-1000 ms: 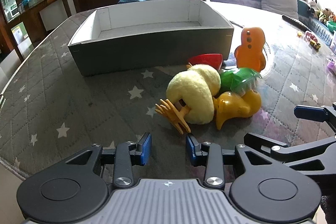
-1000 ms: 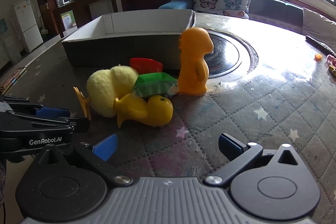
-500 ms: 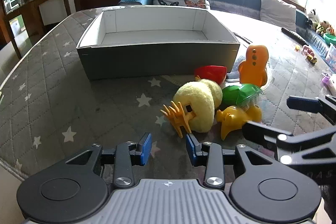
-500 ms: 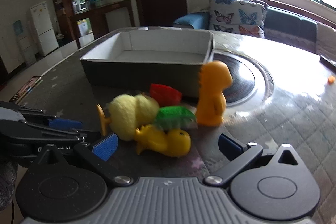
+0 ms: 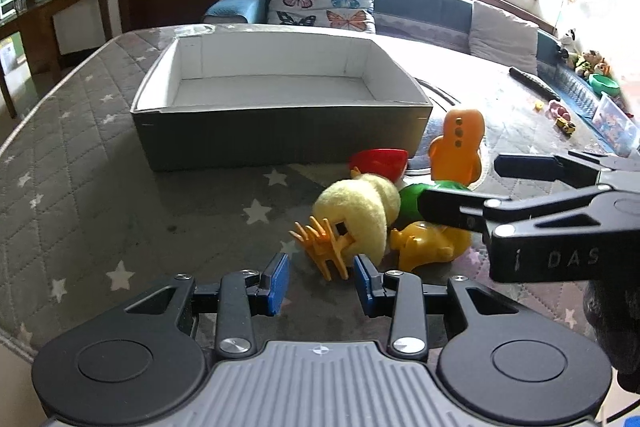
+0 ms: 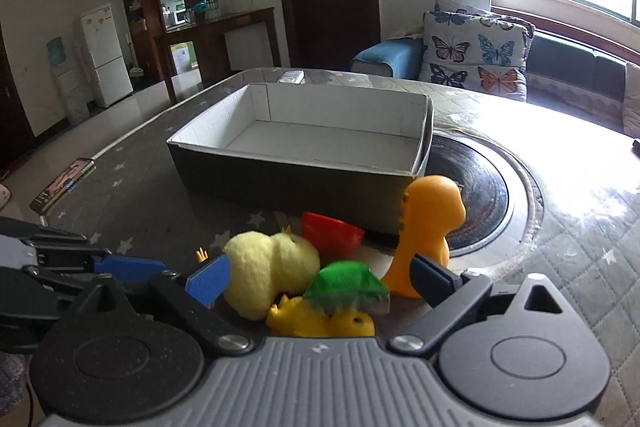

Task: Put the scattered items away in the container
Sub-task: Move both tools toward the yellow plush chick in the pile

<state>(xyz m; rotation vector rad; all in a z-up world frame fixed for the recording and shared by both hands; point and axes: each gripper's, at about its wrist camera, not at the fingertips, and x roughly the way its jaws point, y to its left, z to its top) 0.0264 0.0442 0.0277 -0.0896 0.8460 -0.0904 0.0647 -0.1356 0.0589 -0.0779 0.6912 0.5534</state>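
A grey box [image 5: 280,135] with a white inside stands empty on the star-patterned table; its near wall [image 6: 280,183] faces both cameras. In front of it lies a pile: a yellow plush chick [image 5: 360,215] [image 6: 268,267], a red piece [image 5: 380,163] [image 6: 330,235], a green toy [image 5: 410,197] [image 6: 346,285], a yellow rubber duck [image 5: 428,245] [image 6: 320,319] and an upright orange dinosaur [image 5: 458,147] [image 6: 430,227]. My left gripper [image 5: 320,283] is open just short of the chick's orange feet. My right gripper [image 6: 320,277] hangs over the pile, jaws closing, with the toys between them untouched.
A phone [image 6: 64,183] lies at the table's left edge. A dark round turntable [image 6: 484,199] sits right of the box, and a small silver item [image 6: 292,78] lies behind it. A remote [image 5: 534,85] and small toys [image 5: 560,115] lie far right. A sofa lies beyond.
Both grippers have risen, so the box's inside shows more. The right gripper has come in over the pile and its jaws have narrowed slightly. The toys have not moved.
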